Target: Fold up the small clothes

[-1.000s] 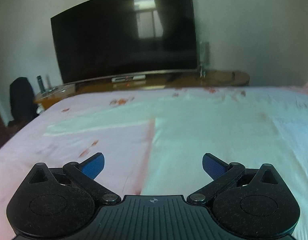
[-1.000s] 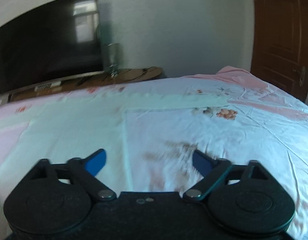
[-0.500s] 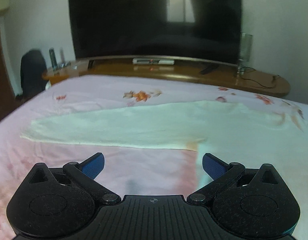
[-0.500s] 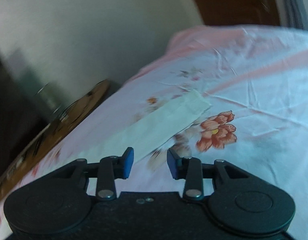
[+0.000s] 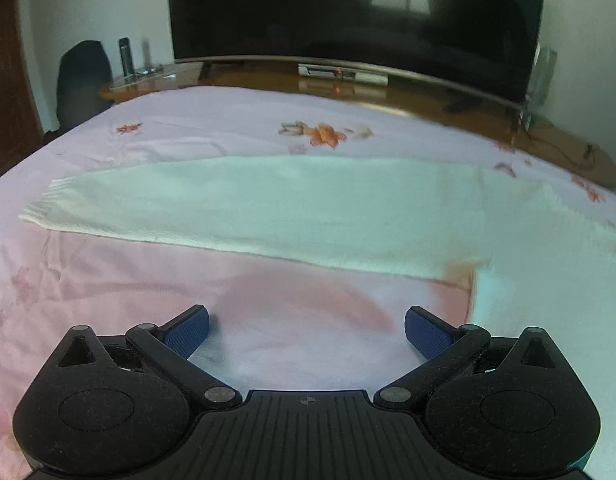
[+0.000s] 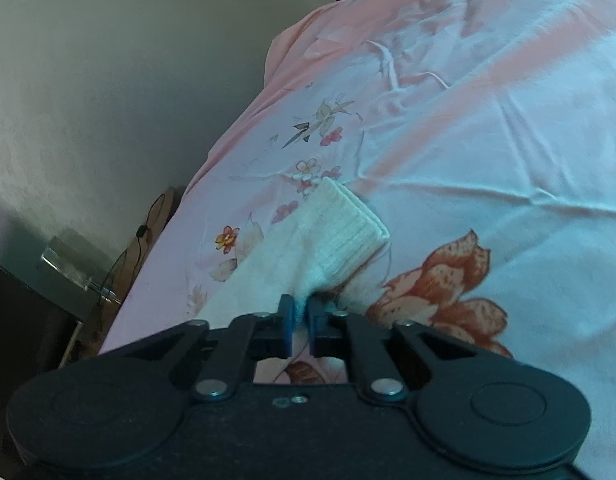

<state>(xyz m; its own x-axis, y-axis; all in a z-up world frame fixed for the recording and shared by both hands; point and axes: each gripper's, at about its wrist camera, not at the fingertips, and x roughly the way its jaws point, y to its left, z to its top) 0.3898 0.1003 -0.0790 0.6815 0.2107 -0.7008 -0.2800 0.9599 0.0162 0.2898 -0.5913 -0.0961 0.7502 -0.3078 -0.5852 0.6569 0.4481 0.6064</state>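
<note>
A white knit garment lies spread on the bed. In the left wrist view its left sleeve (image 5: 236,208) stretches across, cuff at the far left, body at the right edge. My left gripper (image 5: 306,330) is open and empty, low over the pink sheet just short of the sleeve. In the right wrist view my right gripper (image 6: 301,312) is shut on the right sleeve (image 6: 308,256) just behind its ribbed cuff (image 6: 348,224), which sticks out past the fingertips and lifts slightly.
The bed carries a pink and white floral sheet (image 6: 488,152). Beyond it stand a large dark TV (image 5: 348,12) on a wooden stand (image 5: 388,88), a dark chair (image 5: 82,80) at the left, and a glass (image 6: 64,264) with cables near the wall.
My right gripper swung to the right sleeve's cuff end and shut on it. My left gripper turned left toward the left sleeve and moved closer, staying open.
</note>
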